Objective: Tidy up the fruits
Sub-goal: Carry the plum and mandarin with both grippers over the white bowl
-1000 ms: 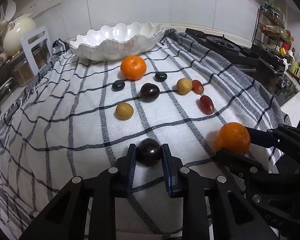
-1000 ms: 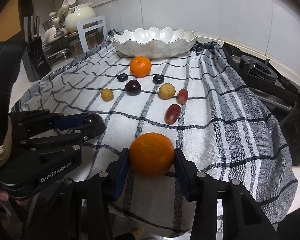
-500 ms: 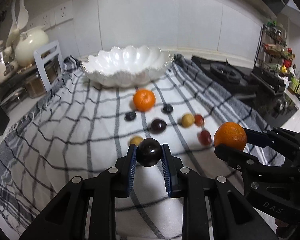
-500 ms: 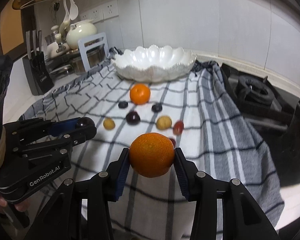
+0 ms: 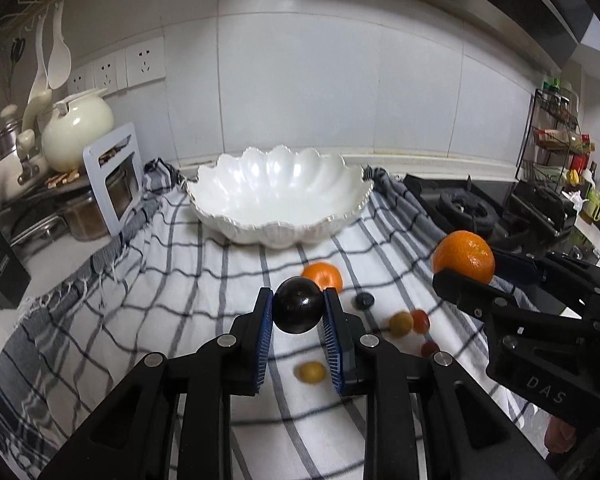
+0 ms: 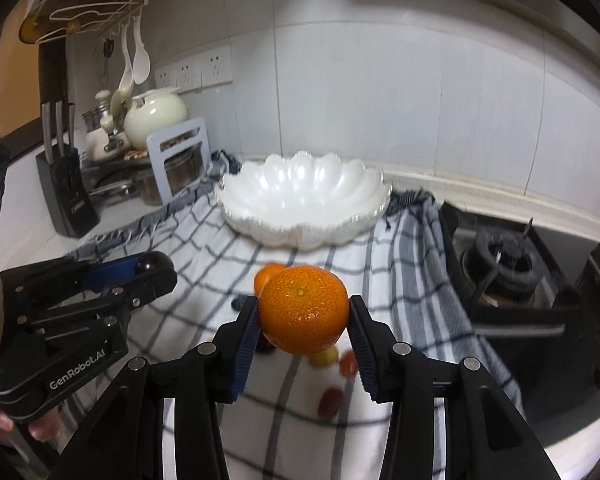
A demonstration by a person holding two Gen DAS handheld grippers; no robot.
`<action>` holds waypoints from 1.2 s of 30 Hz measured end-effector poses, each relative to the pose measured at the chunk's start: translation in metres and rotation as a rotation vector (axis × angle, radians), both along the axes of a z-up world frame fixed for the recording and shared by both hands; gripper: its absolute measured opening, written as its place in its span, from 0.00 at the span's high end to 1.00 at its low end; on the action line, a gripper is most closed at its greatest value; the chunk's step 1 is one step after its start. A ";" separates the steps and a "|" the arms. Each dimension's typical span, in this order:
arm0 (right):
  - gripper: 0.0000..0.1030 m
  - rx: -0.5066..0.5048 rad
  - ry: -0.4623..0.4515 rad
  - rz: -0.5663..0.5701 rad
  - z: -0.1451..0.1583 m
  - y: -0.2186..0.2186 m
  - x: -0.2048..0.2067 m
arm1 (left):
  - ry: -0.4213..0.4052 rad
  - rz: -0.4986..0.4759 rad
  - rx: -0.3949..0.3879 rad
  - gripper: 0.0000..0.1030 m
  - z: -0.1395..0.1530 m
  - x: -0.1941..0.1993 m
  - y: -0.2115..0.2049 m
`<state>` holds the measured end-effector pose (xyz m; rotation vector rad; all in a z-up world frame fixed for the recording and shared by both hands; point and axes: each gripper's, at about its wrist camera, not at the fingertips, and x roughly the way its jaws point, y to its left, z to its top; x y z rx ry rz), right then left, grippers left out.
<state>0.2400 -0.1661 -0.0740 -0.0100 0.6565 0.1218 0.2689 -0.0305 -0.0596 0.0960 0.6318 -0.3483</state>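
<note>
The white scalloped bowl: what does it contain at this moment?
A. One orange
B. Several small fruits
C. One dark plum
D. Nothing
D. The white scalloped bowl shows only bare inner surface in both views; the dark plum is clamped in the left gripper, the orange is clamped in the right gripper, and the other fruits lie on the checked cloth.
</note>
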 end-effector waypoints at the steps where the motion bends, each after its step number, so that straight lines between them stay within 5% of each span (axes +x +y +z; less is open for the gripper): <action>1: 0.56 -0.001 -0.006 -0.001 0.002 0.001 0.003 | -0.005 -0.002 -0.003 0.76 0.002 0.003 0.001; 20: 0.56 -0.030 -0.036 0.062 0.027 -0.013 0.116 | -0.076 0.134 0.003 0.76 0.031 0.083 -0.007; 36: 0.56 -0.053 0.074 0.102 0.007 -0.012 0.234 | 0.026 0.170 0.032 0.76 0.013 0.196 -0.017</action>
